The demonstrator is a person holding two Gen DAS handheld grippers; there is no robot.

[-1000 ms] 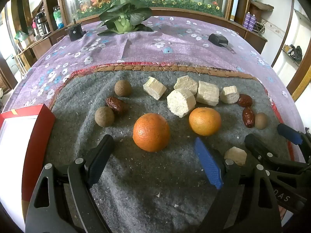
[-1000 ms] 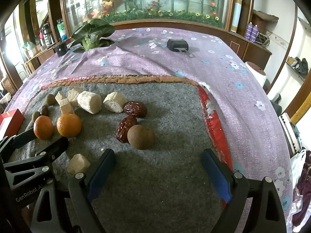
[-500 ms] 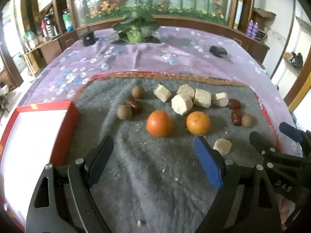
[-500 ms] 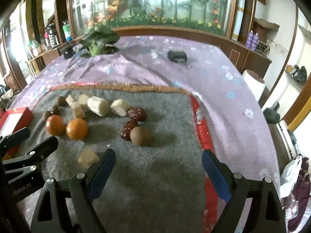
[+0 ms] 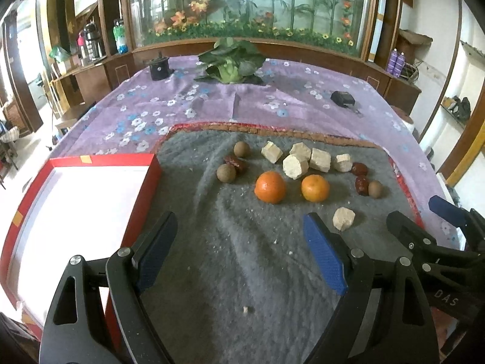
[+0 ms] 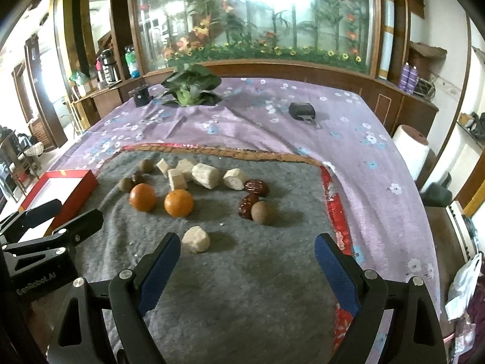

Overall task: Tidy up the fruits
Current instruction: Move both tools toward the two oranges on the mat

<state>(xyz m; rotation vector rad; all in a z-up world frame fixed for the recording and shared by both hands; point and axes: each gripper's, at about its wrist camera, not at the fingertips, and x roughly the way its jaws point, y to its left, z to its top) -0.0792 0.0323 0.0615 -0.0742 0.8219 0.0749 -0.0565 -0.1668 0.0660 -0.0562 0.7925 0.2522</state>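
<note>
Your gray felt mat (image 5: pixel 242 257) covers the near part of the table on top of the purple floral cloth (image 5: pixel 212 103), giving the fruit a soft bed that stops it rolling, and all of it lies loose in a band across the mat's far half. The red-rimmed tray (image 5: pixel 91 160) with its white floor sits at the mat's left edge, bare as far as you can see, so it looks like the place you are meant to fill. Your left gripper (image 5: pixel 239 251) hangs over the near mat with its jaws spread wide and nothing between them; your right gripper (image 6: pixel 247 267) is just as wide and just as empty, to the right of it. The two oranges (image 5: pixel 270 187) (image 5: pixel 315 188) lie side by side nearest you (probably the easiest first picks). Behind them sits a cluster of pale cut chunks (image 5: pixel 295 166), possibly sugarcane, with one stray chunk (image 6: pixel 196 239) just beyond your right gripper's left finger. Small brown round fruits (image 5: pixel 226 173) and dark red dates (image 5: pixel 235 162) crowd the left end, touching or nearly so, and another date-and-round-fruit group (image 6: pixel 257 206) sits at the right. Nothing blocks the way to the tray; the tight clusters are the only nuisance.
</note>
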